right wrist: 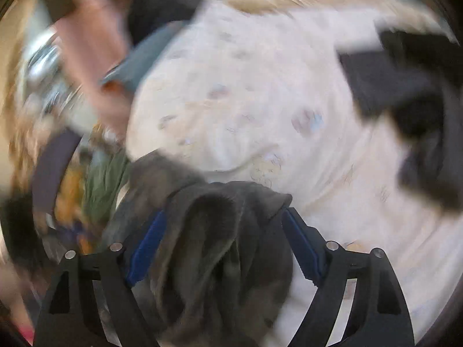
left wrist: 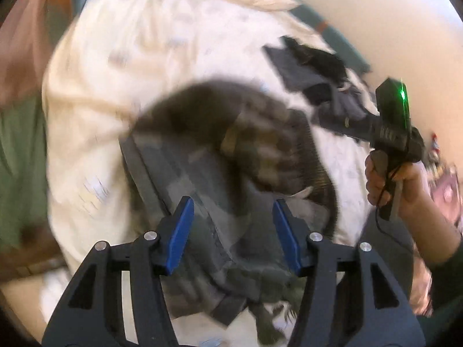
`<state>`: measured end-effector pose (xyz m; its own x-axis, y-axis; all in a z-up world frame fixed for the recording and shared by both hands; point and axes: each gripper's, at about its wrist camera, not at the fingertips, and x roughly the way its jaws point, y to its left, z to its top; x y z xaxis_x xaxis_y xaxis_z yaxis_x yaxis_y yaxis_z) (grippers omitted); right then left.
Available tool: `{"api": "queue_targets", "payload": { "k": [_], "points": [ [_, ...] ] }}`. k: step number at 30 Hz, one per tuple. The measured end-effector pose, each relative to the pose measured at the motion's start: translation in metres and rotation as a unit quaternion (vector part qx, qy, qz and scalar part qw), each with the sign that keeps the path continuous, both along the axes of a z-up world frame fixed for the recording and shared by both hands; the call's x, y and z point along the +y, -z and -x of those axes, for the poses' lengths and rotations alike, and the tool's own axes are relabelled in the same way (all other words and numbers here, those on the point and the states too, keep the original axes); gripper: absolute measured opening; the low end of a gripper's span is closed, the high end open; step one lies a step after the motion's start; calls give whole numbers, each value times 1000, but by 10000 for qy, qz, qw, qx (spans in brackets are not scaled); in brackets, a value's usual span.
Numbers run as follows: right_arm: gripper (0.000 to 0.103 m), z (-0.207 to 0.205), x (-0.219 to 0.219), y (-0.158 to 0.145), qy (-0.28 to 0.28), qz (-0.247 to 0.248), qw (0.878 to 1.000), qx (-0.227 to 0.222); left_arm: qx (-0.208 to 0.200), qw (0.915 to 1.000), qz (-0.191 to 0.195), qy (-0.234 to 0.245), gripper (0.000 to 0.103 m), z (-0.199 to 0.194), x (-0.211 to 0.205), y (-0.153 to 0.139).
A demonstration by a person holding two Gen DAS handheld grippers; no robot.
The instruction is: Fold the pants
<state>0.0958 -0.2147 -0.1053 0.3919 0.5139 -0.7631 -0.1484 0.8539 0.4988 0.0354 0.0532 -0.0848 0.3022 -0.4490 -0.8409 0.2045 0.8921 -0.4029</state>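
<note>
Seemingly loose pants [left wrist: 231, 150] between parted grippers [left wrist: 231, 231]

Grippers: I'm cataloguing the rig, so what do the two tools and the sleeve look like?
Both grippers, left and right, have black angular fingers with blue pads and silver pins. The right one's handle is black with a green light and a thin black cable. The sleeve is dark.

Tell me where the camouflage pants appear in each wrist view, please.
Left wrist view: camouflage pants fill the centre and run down between the open fingers.
Right wrist view: they lie bunched at bottom centre between the fingers.
Shared landmark: the white printed bedsheet under them.
</note>
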Motion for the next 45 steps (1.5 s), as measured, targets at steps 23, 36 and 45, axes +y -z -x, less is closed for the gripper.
{"api": "queue_targets", "payload": {
  "k": [23, 36, 45],
  "points": [
    [29, 23, 31, -14, -202, 833, 9959, -272, -222, 9848, 369, -1681, 53, 42, 64, -23],
    [9, 15, 72, -29, -720, 352, 9945, -668, -538, 9790, 244, -1951, 53, 33, 72, -29],
    [0, 144, 199, -72, -3529, -76, 9282, -1174, -819, 9537, 256, -2884, 53, 42, 114, -44]
  ]
}}
